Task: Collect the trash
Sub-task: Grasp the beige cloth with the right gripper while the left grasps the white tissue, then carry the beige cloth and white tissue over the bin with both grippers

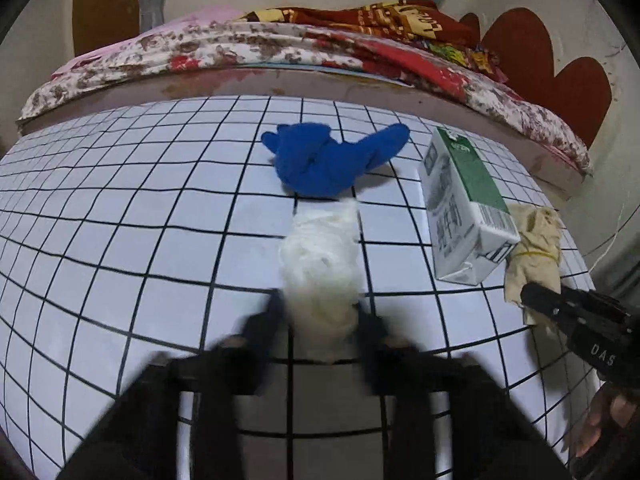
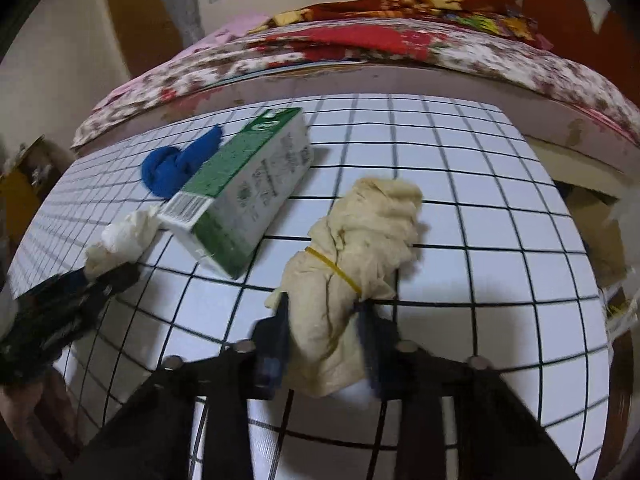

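Note:
My left gripper [image 1: 320,312] is shut on a crumpled white tissue wad [image 1: 320,264] over the grid-patterned table [image 1: 120,220]. My right gripper [image 2: 324,320] is shut on a beige crumpled paper bundle [image 2: 352,256] tied with a yellow rubber band. A green and white milk carton [image 1: 464,204] lies on its side between the two wads; it also shows in the right wrist view [image 2: 244,188]. The right gripper shows at the right edge of the left wrist view [image 1: 580,320], and the left gripper at the left edge of the right wrist view [image 2: 60,312].
A blue sock [image 1: 328,156] lies on the table behind the tissue, also seen in the right wrist view [image 2: 176,164]. A bed with a floral quilt [image 1: 280,48] runs along the table's far edge. A cardboard box [image 2: 596,220] stands past the table's right edge.

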Demonstrator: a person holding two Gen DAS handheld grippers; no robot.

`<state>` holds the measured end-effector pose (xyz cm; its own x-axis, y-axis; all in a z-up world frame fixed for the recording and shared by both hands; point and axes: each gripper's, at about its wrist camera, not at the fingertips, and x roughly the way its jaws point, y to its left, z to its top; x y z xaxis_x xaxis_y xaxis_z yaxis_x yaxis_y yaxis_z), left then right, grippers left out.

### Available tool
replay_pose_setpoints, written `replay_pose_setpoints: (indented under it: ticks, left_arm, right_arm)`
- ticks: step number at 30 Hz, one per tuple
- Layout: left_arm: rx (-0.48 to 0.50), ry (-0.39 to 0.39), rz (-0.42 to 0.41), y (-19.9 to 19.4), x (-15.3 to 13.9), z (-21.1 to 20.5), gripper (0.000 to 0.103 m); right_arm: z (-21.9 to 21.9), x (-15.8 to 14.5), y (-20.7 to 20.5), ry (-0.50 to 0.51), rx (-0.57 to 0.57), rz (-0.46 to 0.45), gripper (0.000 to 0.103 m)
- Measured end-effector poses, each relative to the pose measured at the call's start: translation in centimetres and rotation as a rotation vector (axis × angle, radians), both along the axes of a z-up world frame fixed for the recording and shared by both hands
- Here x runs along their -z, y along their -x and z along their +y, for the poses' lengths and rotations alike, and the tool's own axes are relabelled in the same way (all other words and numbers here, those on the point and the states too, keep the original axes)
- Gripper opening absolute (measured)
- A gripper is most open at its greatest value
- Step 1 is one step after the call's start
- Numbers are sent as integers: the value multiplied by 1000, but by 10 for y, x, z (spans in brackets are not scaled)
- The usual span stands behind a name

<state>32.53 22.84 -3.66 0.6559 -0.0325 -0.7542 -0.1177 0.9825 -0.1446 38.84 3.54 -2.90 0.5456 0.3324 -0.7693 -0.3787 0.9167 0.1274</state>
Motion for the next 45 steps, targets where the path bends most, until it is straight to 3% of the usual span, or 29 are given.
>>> replay_pose_setpoints:
  ticks: [9, 24, 38, 45]
  left_arm:
    - [40, -32, -62, 41, -12, -21, 22]
    - [86, -12, -144, 108, -42, -75, 22]
    - [188, 4, -197, 162, -57, -150, 21]
    - [246, 3, -207, 176, -59, -191, 22]
  right_arm:
    - [-8, -18, 33, 5, -51, -84, 17]
    - [-52, -51, 113, 7, -70, -168, 17]
    - [-133, -82, 192, -27, -19, -243, 17]
    - [-188, -83, 222, 35, 10, -270, 17]
